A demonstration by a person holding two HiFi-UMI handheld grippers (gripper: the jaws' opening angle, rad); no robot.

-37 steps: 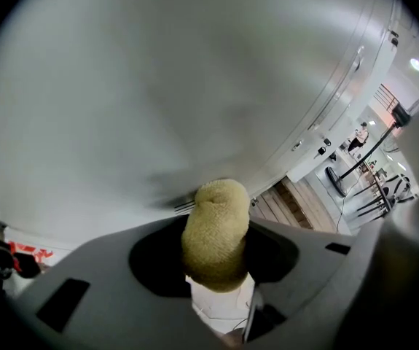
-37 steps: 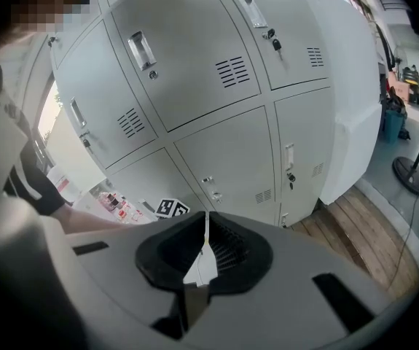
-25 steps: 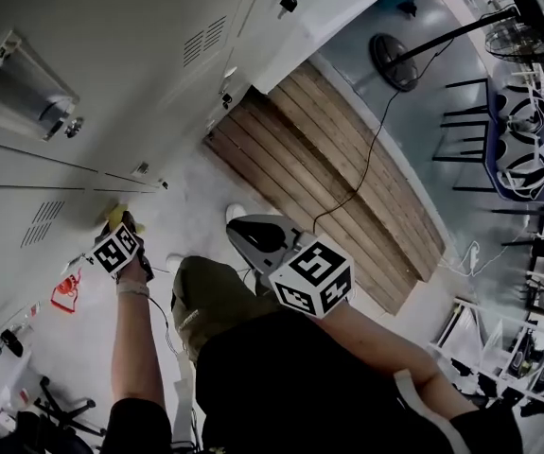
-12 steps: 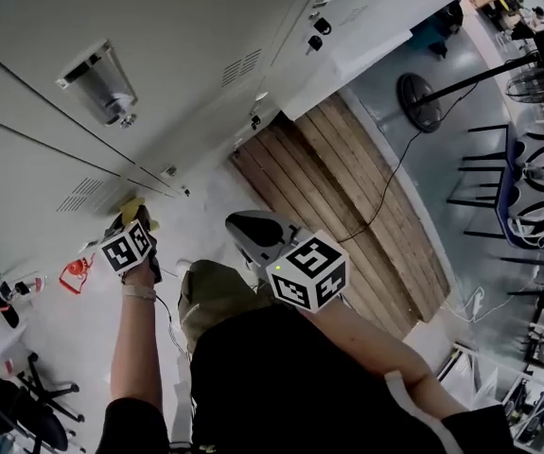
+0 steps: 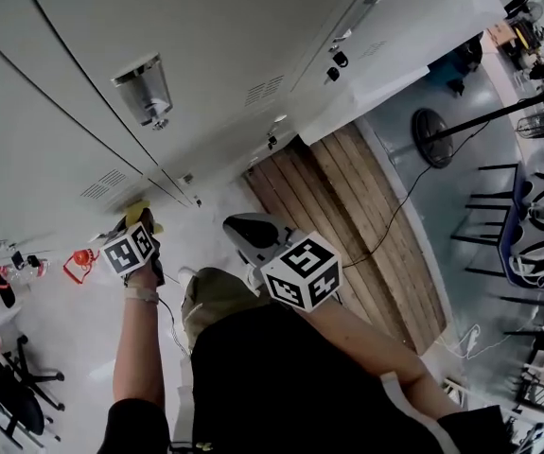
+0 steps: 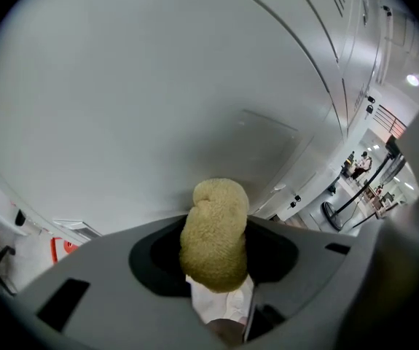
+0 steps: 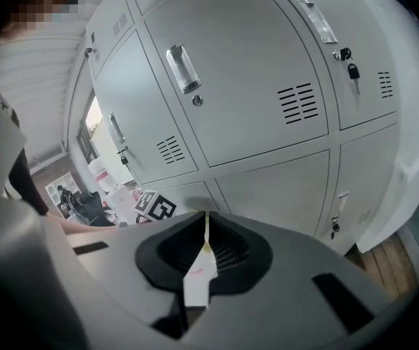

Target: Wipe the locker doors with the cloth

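Low on a locker door (image 6: 158, 100), my left hand-held gripper (image 6: 220, 301) clamps the yellow cloth (image 6: 213, 232) against it, my right hand-held gripper (image 7: 200, 272) closed on nothing; wiping looks underway, other doors likely remain.

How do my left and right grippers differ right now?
The left gripper grips the yellow cloth; the right gripper holds nothing. The left gripper is up at the locker door; the right gripper hangs back by the person's torso. Both are shut.
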